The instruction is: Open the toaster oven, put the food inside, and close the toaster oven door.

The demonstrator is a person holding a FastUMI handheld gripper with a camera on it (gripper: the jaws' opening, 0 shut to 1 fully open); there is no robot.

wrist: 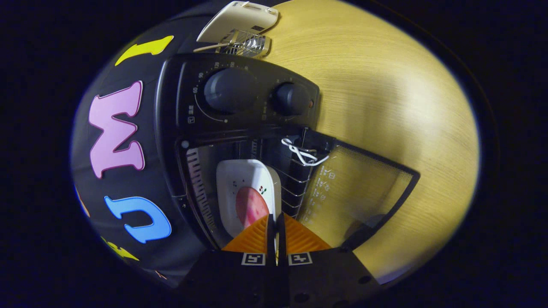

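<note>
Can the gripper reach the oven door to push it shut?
Probably not yet. The gripper has its jaws closed on the rim of the white plate inside the toaster oven. It must let go and back out first. The open door hangs unblocked beside it.

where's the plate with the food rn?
In the gripper view the white plate with the food sits inside the open toaster oven, just ahead of the gripper, whose near-closed fingers pinch its edge.

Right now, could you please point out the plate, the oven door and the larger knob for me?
plate (239,179): gripper view, its bare white part beyond the fingers.
oven door (364,188): gripper view, its glass pane, swung open.
larger knob (229,90): gripper view, its face.
</note>
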